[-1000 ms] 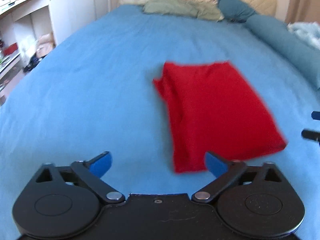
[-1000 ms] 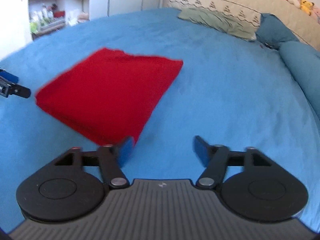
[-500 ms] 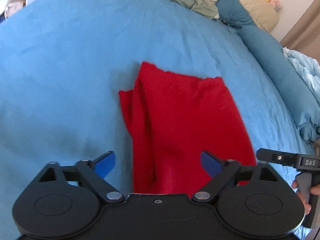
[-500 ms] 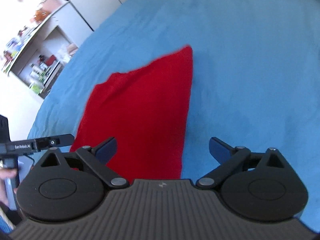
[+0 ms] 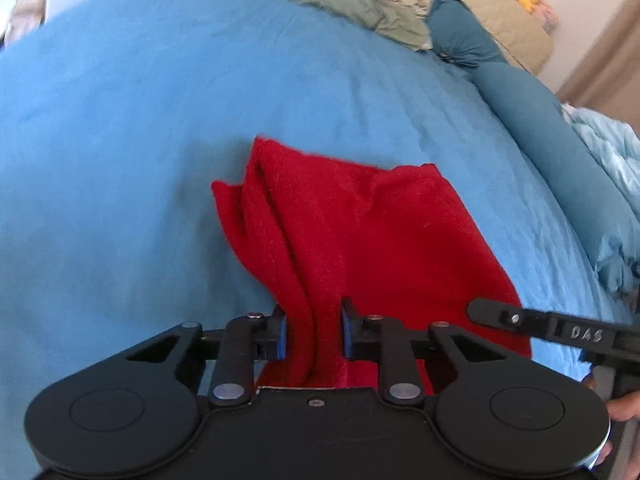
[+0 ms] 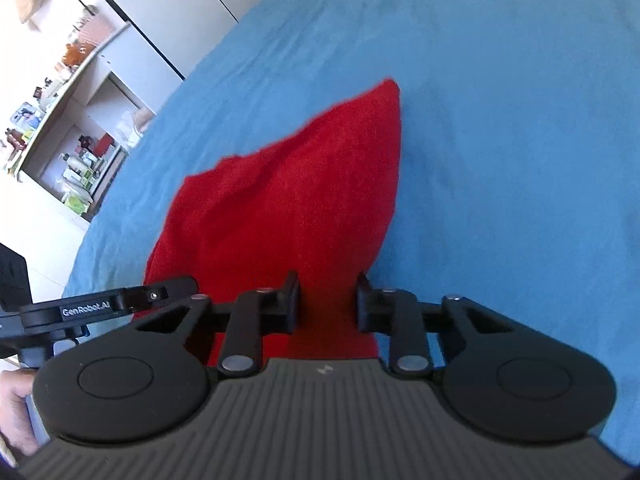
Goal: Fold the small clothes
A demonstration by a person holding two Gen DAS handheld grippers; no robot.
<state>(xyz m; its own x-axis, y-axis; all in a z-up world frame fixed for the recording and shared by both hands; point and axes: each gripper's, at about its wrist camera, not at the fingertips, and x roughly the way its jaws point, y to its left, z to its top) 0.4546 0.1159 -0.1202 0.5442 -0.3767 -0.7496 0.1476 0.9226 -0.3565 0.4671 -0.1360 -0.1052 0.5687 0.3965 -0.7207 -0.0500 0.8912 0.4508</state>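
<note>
Gripping near edge | left claw (image 5: pixel 312 334) and right claw (image 6: pixel 327 304) each pinch red garment (image 5: pixel 360 240) on bed (image 5: pixel 120 140) | partly folded; next fold pending

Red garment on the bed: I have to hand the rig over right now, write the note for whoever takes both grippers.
Left gripper: shut on the near edge of the red garment, at its bunched left side.
Right gripper: shut on the same near edge, at the right corner.
Garment: lies on the blue bed cover, already narrowed into a rough rectangle, with a loose flap sticking out on the far left.
Done: earlier folds, both near corners gripped.
Left: probably lift the near edge and carry it over to the far edge, release, then smooth and tuck the stray flap.
</note>
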